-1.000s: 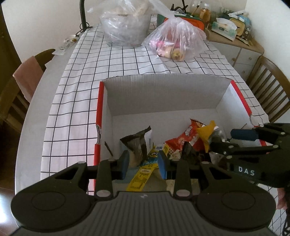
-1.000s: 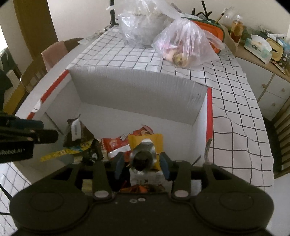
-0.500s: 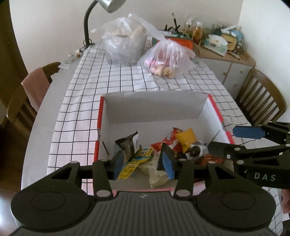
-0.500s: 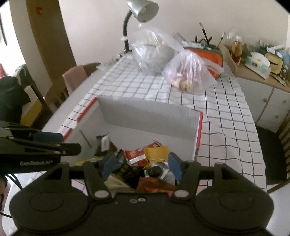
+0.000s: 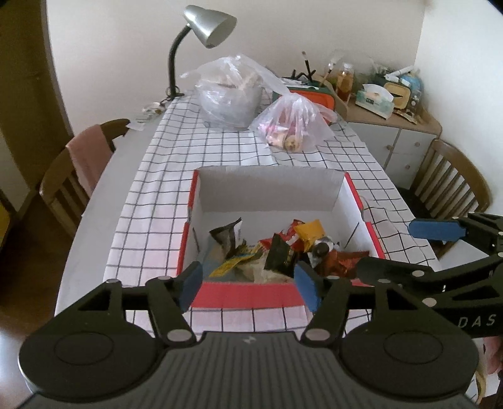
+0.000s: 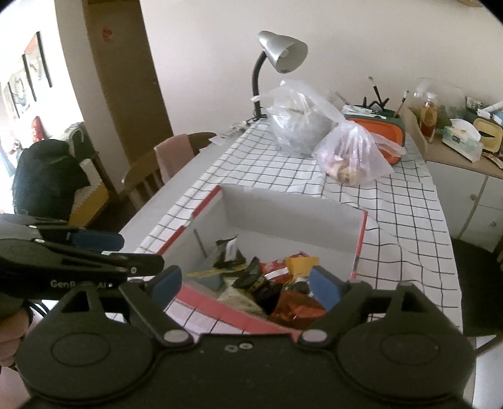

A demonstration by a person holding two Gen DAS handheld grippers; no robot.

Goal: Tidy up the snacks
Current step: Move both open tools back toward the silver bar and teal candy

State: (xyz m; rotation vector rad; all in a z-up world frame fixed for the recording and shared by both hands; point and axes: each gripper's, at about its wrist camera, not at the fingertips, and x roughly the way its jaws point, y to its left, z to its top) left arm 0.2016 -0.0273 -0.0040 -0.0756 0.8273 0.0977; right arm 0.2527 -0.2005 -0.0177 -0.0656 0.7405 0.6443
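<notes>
A red-and-white open cardboard box [image 5: 342,185] is seen on a desk [image 5: 103,195] covered w/ a white, black-gridded cloth [image 5: 220,148], and a loose heap of crinkled snack packets [image 5: 283,251] is piled in the box's near half. Among them a yellow-orange pouch [image 5: 309,231], a dark torn wrapper [image 5: 224,236] standing up at the left, and a shiny red-brown foil pack [image 6: 297,306] at the near-right corner can be made out; a small round dark item by the foil is too blurred to be identified, poss. a wrapped sweet.

The left tongs [image 5: 248,283] are held above the box's near red edge, blue pads apart and widening, w/ nothing between them. The right tongs [image 6: 245,283] are likewise poised over the near rim, jaws spread wide and opening further, no packet gripped; the snacks are seen below and beyond the pads, not touched by them. Each pair is caught at the edge of the other's view, approx. level w/ the box's sides.

Farther along the desk, two clear knotted plastic bags are set well apart from the box: a larger grey-looking one [image 5: 229,100] and a smaller one w/ pinkish contents [image 5: 292,126]. A silver gooseneck lamp [image 5: 207,22] is bent over the far end. Wooden chairs are placed at both sides, the left one [image 5: 63,179] draped w/ a pink cloth. A pale sideboard [image 5: 399,138] crowded w/ jars & a tissue box is seen at the right wall.
</notes>
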